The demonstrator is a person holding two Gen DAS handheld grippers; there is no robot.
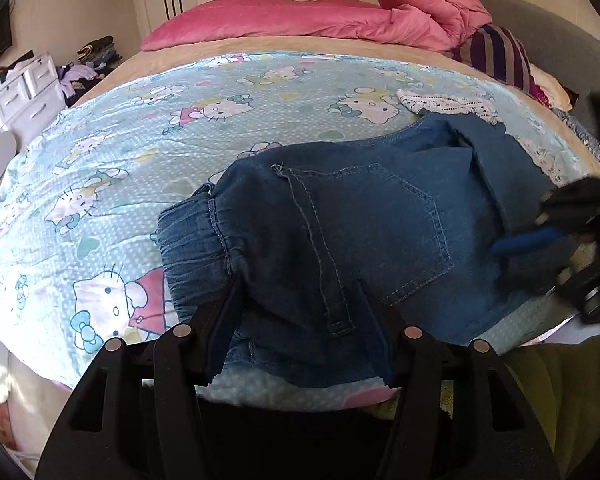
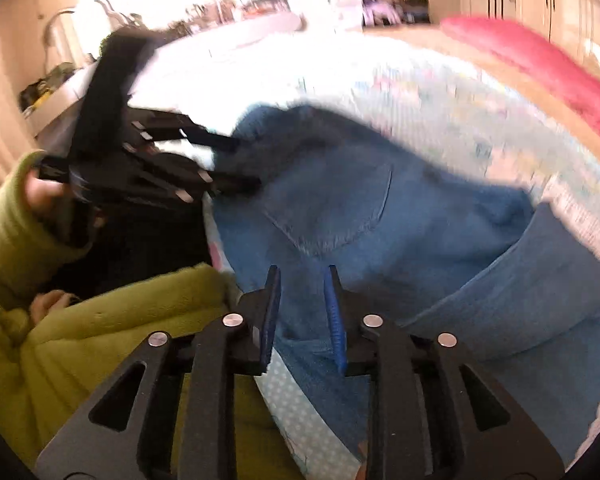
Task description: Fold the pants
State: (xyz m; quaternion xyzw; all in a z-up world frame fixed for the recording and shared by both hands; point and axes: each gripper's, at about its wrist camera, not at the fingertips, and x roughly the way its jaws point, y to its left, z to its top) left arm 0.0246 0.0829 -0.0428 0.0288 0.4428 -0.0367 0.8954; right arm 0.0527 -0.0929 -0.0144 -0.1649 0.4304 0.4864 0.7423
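Observation:
Blue denim pants (image 1: 360, 240) lie folded on the Hello Kitty bedsheet (image 1: 120, 168) near the bed's front edge, back pocket up, elastic waistband to the left. My left gripper (image 1: 300, 280) is open, its fingers spread over the waist end of the pants. My right gripper (image 2: 300, 276) is open, its blue-padded fingers just above the pants (image 2: 380, 220) near the front edge; nothing sits between them. The right gripper shows blurred at the right edge of the left wrist view (image 1: 540, 232). The left gripper shows at the left in the right wrist view (image 2: 236, 164).
A pink quilt (image 1: 300, 20) and striped clothes (image 1: 500, 56) lie at the bed's far side. A white lace cloth (image 1: 444, 104) lies behind the pants. White drawers (image 1: 24, 92) stand left of the bed. My green sleeve (image 2: 80, 340) is at the bed's front edge.

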